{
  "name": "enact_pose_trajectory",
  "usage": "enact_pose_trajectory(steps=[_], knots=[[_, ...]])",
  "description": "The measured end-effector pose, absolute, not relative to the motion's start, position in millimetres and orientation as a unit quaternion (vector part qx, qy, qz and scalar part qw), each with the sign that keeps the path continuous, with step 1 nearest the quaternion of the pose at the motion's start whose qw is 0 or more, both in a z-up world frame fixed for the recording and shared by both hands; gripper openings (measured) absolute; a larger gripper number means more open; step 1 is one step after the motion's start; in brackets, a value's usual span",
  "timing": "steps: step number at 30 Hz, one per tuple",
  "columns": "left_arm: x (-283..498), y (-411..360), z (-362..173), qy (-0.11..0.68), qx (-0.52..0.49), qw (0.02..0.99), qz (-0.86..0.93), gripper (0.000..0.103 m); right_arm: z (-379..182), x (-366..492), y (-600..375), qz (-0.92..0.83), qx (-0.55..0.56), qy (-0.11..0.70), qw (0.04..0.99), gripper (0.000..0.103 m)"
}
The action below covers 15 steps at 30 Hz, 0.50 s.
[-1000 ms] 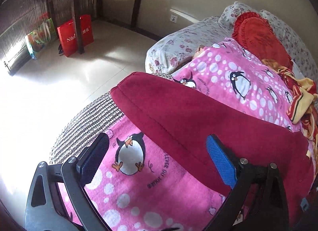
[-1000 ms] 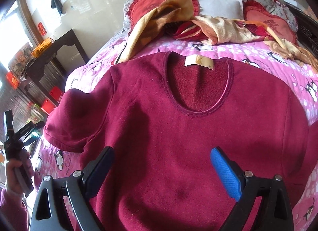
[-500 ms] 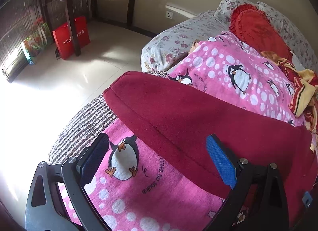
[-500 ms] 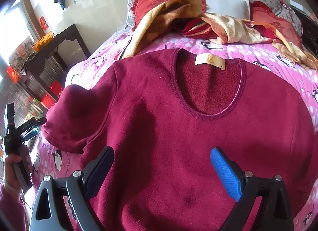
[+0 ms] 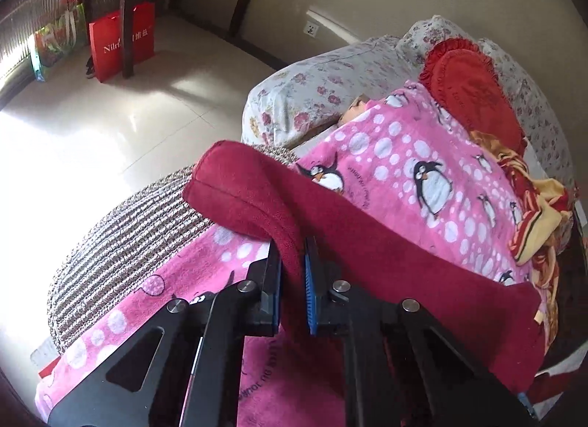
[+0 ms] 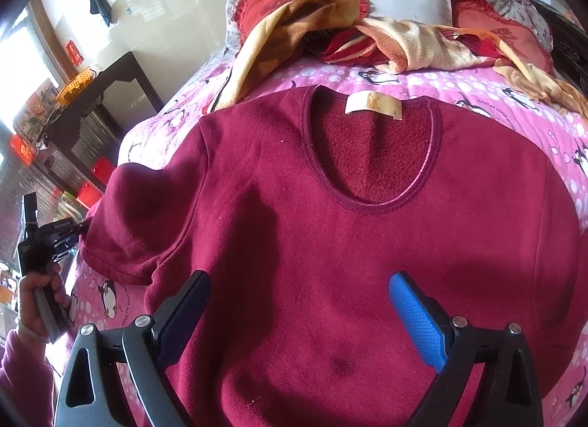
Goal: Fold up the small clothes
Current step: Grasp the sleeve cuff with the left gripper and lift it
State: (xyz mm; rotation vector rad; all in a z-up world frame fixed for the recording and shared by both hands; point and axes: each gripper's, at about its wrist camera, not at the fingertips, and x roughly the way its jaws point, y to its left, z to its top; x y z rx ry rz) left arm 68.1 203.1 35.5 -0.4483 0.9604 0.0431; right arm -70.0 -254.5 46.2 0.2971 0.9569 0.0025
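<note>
A dark red fleece shirt lies flat on the pink penguin blanket, neck opening and label away from me. My left gripper is shut on the hem of the shirt's left sleeve, which bunches up between the pads. The left gripper also shows in the right wrist view, held at the sleeve edge. My right gripper is open and hovers over the lower middle of the shirt, touching nothing.
Orange and red blankets and red cushions lie piled at the head of the bed. A striped knitted cover hangs over the bed's side. A dark table and red bags stand on the tiled floor.
My left gripper moved forward to the sleeve hem and closed on it. My right gripper drew slightly closer to the shirt and stayed open.
</note>
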Motion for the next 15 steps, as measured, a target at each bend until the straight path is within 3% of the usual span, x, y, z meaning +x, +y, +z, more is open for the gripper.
enact_pose_trajectory(steps=[9,15], knots=[[22.3,110.4,136.1,0.365,-0.135,0.914,-0.110,0.008,57.9,-86.4,-286.6,-0.006,0.179,0.433,0.884,0.097],[-4.3,8.6,158.3,0.358,-0.081,0.903,-0.224,0.008,69.9,-102.4,-312.1,-0.023,0.196,0.410,0.891,0.097]])
